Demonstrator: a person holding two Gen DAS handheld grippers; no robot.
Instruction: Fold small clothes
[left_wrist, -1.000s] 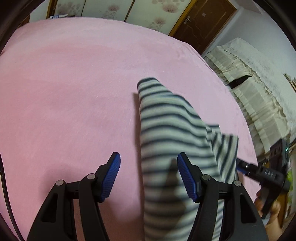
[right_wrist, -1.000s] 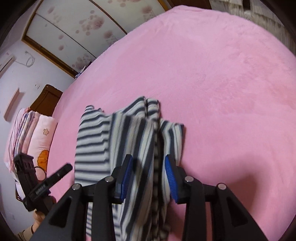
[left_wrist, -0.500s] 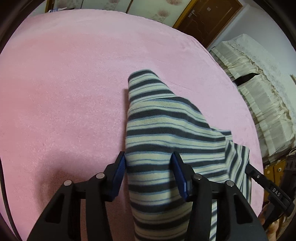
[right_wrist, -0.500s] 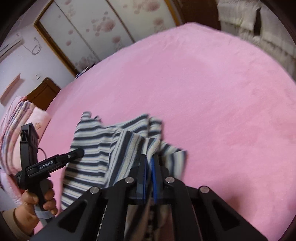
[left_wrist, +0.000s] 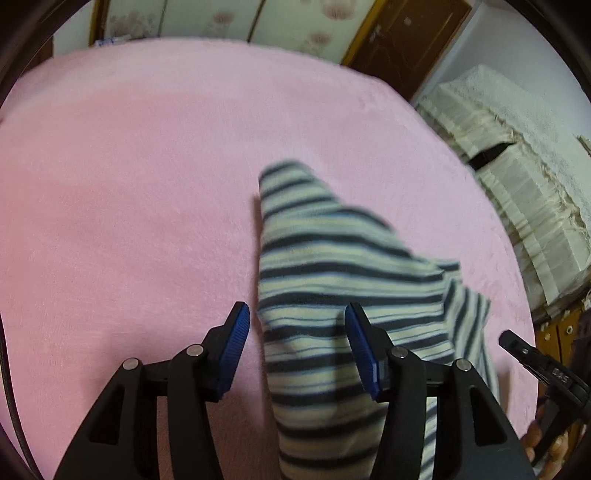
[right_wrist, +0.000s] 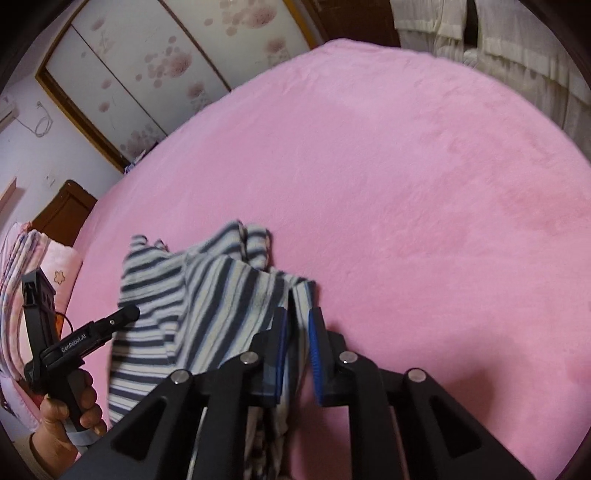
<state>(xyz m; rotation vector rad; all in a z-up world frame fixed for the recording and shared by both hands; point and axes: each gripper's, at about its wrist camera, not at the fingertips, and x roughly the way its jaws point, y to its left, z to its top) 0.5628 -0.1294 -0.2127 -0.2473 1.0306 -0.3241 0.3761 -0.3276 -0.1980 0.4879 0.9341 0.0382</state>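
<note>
A small striped garment (left_wrist: 332, 273), cream with dark bands, lies rumpled on the pink blanket (left_wrist: 129, 184). My left gripper (left_wrist: 295, 343) is open, its blue pads astride the garment's left edge, cloth between them. In the right wrist view the same garment (right_wrist: 207, 295) lies bunched at lower left. My right gripper (right_wrist: 297, 347) has its jaws slightly apart, a strip of the garment's right edge between the pads. The left gripper (right_wrist: 122, 317) also shows there, held by a hand.
The pink blanket (right_wrist: 406, 184) covers the whole bed. Cream draped furniture (left_wrist: 517, 177) stands at the right. Sliding floral wardrobe doors (right_wrist: 147, 74) and a brown door (left_wrist: 406, 37) are behind. Folded pink bedding (right_wrist: 22, 280) lies at the left edge.
My left gripper closed on the garment half a second ago and has now opened again. My right gripper, fully shut half a second ago, has parted slightly. The garment has shifted a little.
</note>
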